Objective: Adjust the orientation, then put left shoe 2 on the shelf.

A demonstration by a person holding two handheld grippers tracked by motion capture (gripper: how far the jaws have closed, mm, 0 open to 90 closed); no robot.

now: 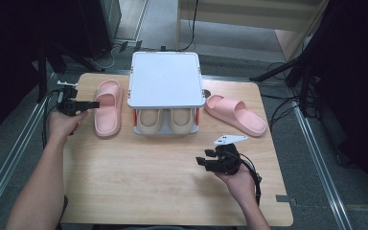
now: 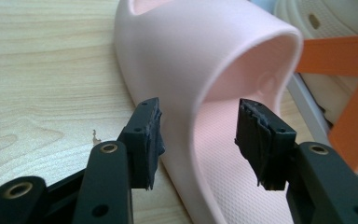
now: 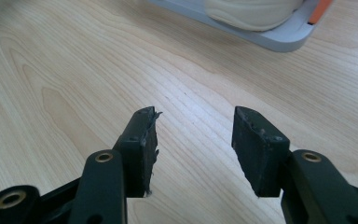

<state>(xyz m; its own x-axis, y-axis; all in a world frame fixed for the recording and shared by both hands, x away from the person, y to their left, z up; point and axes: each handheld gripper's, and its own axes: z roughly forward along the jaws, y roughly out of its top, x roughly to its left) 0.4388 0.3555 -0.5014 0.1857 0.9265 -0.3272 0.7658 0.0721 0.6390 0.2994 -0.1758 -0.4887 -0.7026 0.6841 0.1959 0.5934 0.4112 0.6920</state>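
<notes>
Pink slipper (image 2: 205,70) edge sits between parted fingers (image 2: 147,135).

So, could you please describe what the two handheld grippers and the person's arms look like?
Both grippers, left gripper and right gripper, are black, with flat, frayed dark pads and brass-coloured rivets. The right carries a grey three-cornered plate; black cables trail from both. The forearms are bare, with no sleeves visible.

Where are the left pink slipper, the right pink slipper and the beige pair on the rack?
left pink slipper (image 1: 108,110): high view, on its footbed.
right pink slipper (image 1: 237,114): high view, on its strap.
beige pair (image 1: 149,120): high view, on the left shoe's toe, lower shelf.
</notes>
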